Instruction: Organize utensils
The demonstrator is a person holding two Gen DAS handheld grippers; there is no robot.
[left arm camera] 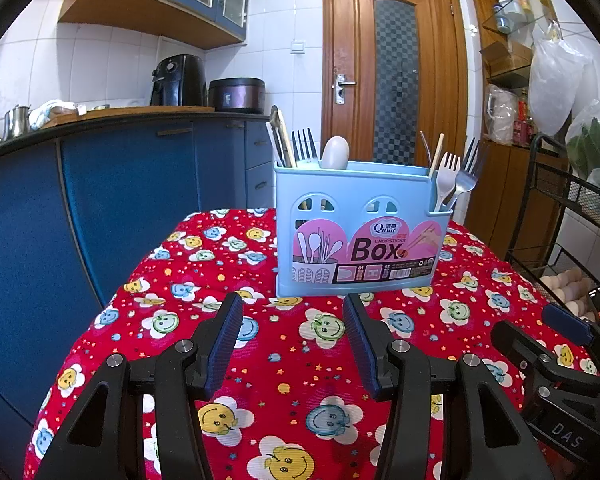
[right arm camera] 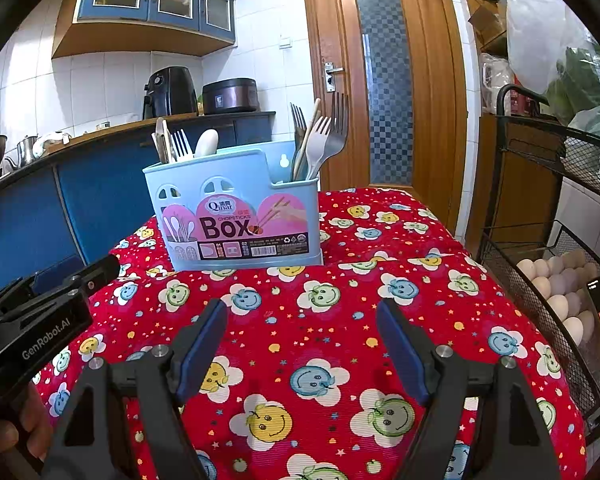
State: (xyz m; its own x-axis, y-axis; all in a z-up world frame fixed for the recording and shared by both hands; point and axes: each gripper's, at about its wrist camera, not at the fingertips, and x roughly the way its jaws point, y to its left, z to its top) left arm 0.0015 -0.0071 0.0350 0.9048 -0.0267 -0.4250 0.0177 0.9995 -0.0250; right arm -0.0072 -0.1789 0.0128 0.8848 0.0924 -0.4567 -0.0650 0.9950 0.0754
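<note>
A light blue utensil box point(left arm camera: 360, 200) point(right arm camera: 236, 184) with a pink "Box" label stands at the far side of the table. Its left compartment holds forks point(left arm camera: 305, 145), a white spoon point(left arm camera: 335, 153) and flat handles. Its right compartment holds a white fork point(left arm camera: 448, 172), a steel fork point(left arm camera: 469, 172) and chopsticks point(left arm camera: 436, 154). My left gripper point(left arm camera: 294, 304) hovers open over the cloth in front of the box, nothing between its fingers. My right gripper point(right arm camera: 302, 310) is open wider, also empty, to the right of the left one, which shows at the left edge point(right arm camera: 40, 308).
A red cloth point(left arm camera: 300, 352) with smiley flowers covers the table. Blue counter cabinets point(left arm camera: 120, 200) stand to the left with an air fryer point(left arm camera: 176, 80) and a cooker. A black wire rack with eggs point(right arm camera: 556, 280) stands at the right. A wooden door point(left arm camera: 396, 80) is behind.
</note>
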